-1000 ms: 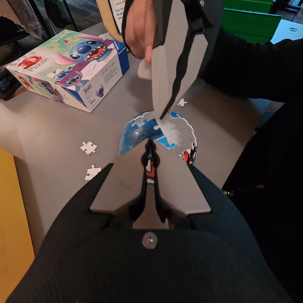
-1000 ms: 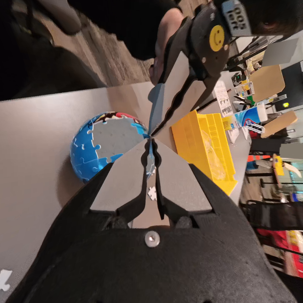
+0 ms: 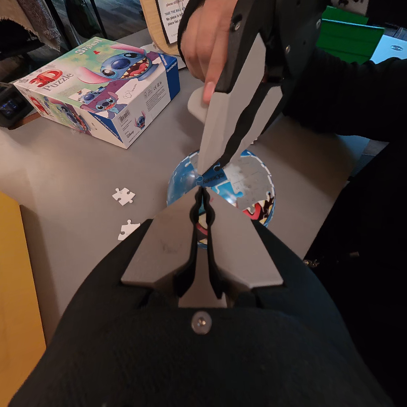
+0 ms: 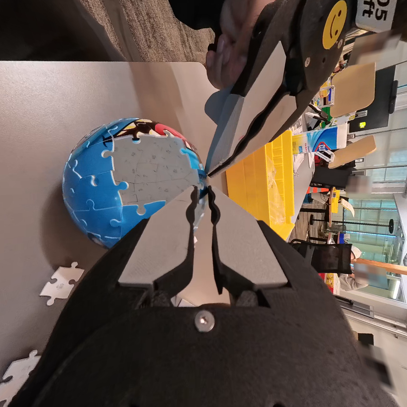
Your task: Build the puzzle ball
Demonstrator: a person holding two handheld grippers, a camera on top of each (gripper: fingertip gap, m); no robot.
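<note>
The puzzle ball (image 3: 240, 187) looked light and easy to break apart. The left tool (image 3: 201, 189) was pressed together; the right tool (image 4: 201, 187) was open a crack, both touching its top.

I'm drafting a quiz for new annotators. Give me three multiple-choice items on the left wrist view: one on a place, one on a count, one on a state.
1. Where is the puzzle box relative to the puzzle ball?
A) up and to the left, apart from it
B) touching it on the right
C) underneath it

2. How many loose white pieces lie on the table left of the ball?
A) none
B) two
C) five

3. How does the left gripper stand?
A) spread wide
B) out of view
C) closed, tips at the ball

Answers:
1 A: bare grey table shows between box and ball.
2 B: one lies above the other beside the ball.
3 C: its fingertips meet at the ball's top.
</note>
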